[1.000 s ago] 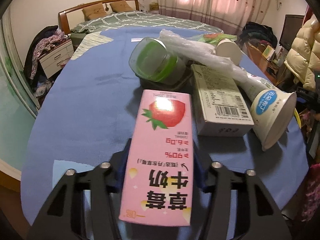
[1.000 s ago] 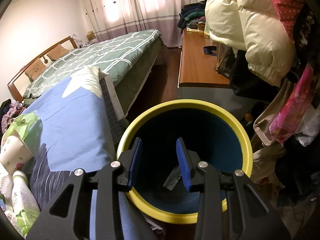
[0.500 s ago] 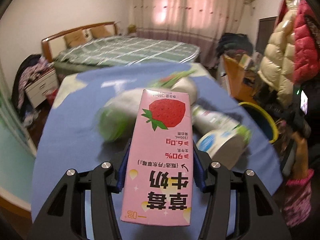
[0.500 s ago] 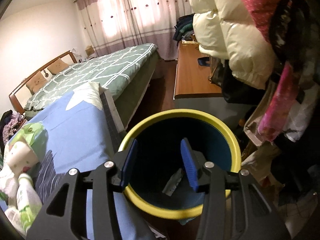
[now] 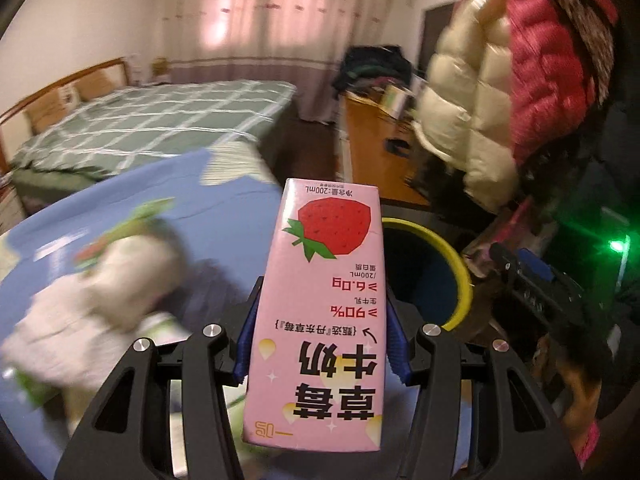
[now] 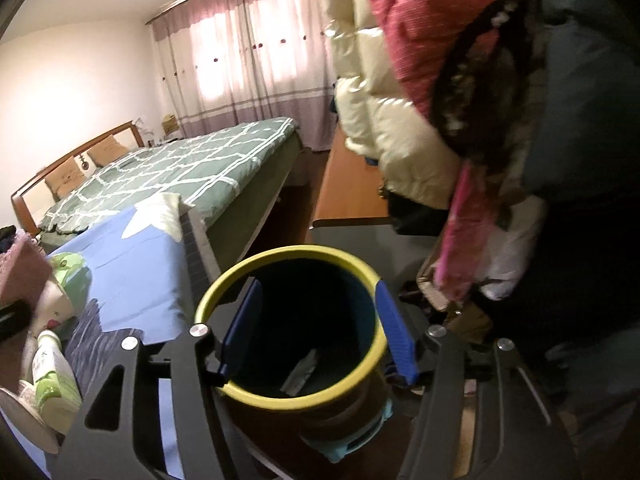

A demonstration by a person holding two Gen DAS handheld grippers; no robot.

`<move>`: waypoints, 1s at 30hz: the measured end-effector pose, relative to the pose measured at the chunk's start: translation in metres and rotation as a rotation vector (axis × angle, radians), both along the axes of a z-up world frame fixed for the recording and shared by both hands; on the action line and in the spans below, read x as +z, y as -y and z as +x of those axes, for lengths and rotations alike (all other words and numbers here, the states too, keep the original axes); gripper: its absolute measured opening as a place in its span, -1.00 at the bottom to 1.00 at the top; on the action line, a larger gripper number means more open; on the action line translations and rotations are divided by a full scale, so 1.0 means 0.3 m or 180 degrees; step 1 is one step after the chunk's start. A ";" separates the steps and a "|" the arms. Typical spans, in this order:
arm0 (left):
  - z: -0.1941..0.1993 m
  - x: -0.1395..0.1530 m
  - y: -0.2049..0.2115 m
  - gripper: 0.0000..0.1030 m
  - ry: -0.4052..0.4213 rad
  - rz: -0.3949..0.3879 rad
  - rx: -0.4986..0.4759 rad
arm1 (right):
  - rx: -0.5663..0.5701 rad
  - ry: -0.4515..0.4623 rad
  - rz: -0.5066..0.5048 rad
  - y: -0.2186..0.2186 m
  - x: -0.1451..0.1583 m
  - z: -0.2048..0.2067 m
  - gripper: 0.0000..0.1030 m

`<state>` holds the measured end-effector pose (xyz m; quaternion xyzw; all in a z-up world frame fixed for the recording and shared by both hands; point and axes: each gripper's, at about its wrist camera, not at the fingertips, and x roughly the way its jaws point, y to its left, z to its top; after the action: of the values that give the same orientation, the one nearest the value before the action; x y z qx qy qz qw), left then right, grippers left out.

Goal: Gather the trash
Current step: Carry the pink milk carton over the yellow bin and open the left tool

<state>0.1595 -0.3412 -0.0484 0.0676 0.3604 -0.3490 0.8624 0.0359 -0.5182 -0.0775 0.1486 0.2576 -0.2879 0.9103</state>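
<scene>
My left gripper (image 5: pixel 320 344) is shut on a pink strawberry milk carton (image 5: pixel 324 304), which stands upright between the blue pads. Behind and right of the carton is the yellow-rimmed, dark blue trash bin (image 5: pixel 452 264). In the right wrist view my right gripper (image 6: pixel 318 328) hangs above the bin (image 6: pixel 256 272); its jaws are opening and nothing is between them. A small wrapper (image 6: pixel 300 372) lies at the bin's bottom. More trash lies on the blue tablecloth (image 6: pixel 136 256): a white-green bottle (image 6: pixel 52 376) and a paper cup (image 6: pixel 56 304), blurred in the left wrist view.
Puffy cream and red jackets (image 6: pixel 404 92) hang close above and to the right of the bin. A wooden desk (image 5: pixel 376 148) stands behind the bin. A bed with a green checked cover (image 6: pixel 180 168) lies beyond the table. The right gripper's black body (image 5: pixel 536 288) shows right of the bin.
The left gripper swung right and up with the carton, from over the table's trash pile toward the bin. The right gripper's jaws widened and it drew back from above the bin.
</scene>
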 end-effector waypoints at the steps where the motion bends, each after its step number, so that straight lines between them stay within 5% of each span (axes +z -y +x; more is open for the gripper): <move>1: 0.008 -0.015 0.042 0.01 -0.0022 0.0025 -0.0038 | -0.0029 0.0004 -0.0010 0.011 0.002 -0.013 0.11; 12: 0.126 -0.198 0.493 0.03 -0.0253 0.0407 -0.0276 | -0.0216 0.0006 0.0069 0.110 -0.018 -0.095 0.13; 15: 0.143 -0.209 0.517 0.50 -0.0188 0.0400 -0.0164 | -0.0241 0.0004 0.0089 0.126 -0.024 -0.096 0.13; 22: 0.123 -0.112 0.412 0.61 -0.0074 0.0155 -0.0006 | -0.0160 -0.0015 0.0130 0.112 -0.033 -0.078 0.16; 30: 0.018 0.072 0.013 0.79 0.0342 -0.0089 0.0421 | 0.0227 -0.0081 0.0151 -0.002 -0.046 0.010 0.21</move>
<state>0.1649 -0.3451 -0.0269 0.0502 0.3124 -0.2921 0.9025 0.0390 -0.5176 -0.0913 0.1572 0.2811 -0.2508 0.9129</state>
